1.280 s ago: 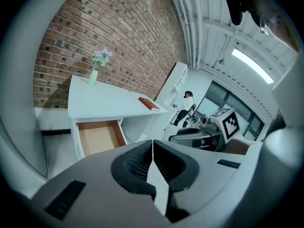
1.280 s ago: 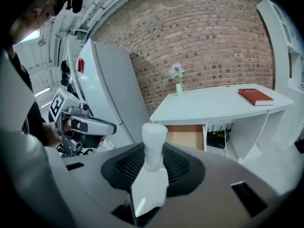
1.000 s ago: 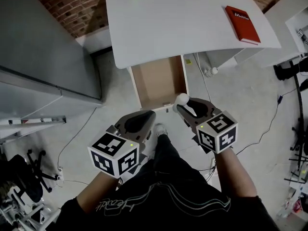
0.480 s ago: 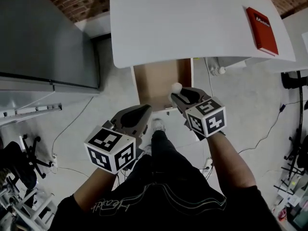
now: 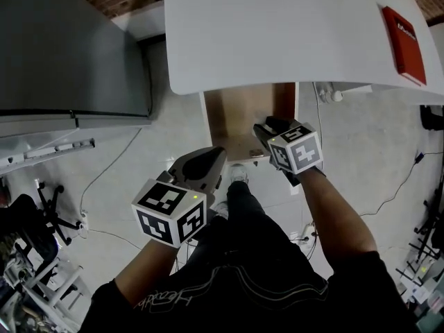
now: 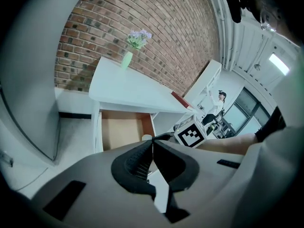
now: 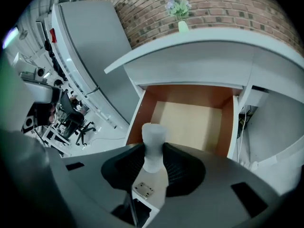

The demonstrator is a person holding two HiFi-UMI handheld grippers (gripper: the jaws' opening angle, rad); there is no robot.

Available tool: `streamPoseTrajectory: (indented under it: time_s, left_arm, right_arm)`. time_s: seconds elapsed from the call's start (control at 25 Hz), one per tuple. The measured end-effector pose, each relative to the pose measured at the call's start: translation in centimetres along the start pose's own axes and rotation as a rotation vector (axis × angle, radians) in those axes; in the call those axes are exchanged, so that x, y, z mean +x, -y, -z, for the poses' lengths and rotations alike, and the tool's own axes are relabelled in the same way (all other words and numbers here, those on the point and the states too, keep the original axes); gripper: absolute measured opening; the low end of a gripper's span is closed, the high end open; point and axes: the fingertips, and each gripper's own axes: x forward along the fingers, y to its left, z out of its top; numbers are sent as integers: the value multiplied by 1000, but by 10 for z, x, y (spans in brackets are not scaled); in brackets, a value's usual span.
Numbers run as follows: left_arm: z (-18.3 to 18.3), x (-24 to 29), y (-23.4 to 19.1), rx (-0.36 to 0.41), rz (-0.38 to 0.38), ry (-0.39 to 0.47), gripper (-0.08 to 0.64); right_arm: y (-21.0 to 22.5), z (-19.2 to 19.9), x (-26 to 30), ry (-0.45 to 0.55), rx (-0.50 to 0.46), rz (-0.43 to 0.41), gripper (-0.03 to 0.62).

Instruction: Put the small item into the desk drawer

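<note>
The white surface (image 5: 277,33) overhangs the open desk drawer (image 5: 239,116), which is pulled out toward the person. The left claw (image 6: 153,142), jaws pressed together with nothing between them, hangs short of the drawer front. The right claw (image 7: 152,148) clamps the small white item (image 7: 153,133) over the drawer's front edge.

The head view is lit softly and evenly from above. The white tabletop (image 5: 277,26) toward 12 o'clock is the brightest surface yet shows no harsh glare, and straight edges bow near the frame's margins. Both gripper views are strong fisheye pictures with black corners; in the left one a ceiling light (image 6: 279,63) glows at 2 o'clock and the brick wall (image 6: 156,37) curves. In the right one the small white item (image 7: 153,148) close to the lens looks soft-edged, while the drawer (image 7: 190,120) behind it is sharp, its back wall in shade.
</note>
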Motion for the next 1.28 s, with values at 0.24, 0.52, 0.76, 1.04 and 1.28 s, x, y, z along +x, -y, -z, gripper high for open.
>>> streamPoseTrajectory:
  time_s: [0.24, 0.52, 0.76, 1.04, 1.28]
  left_arm:
    - [23, 15, -18, -43, -25, -27, 25]
    - [46, 24, -41, -97, -58, -48, 25]
    - [62, 25, -59, -129, -87, -54, 25]
    - [73, 28, -72, -147, -102, -63, 25]
    - [79, 27, -88, -158, -131, -68, 25]
  right_arm:
    - [17, 21, 46, -79, 43, -30, 130]
    - [32, 38, 90, -156, 53, -54, 130]
    - [46, 49, 122, -228, 62, -64, 130]
    - [58, 63, 148, -299, 107, -79, 132]
    - [63, 68, 158, -317, 130, -74, 137]
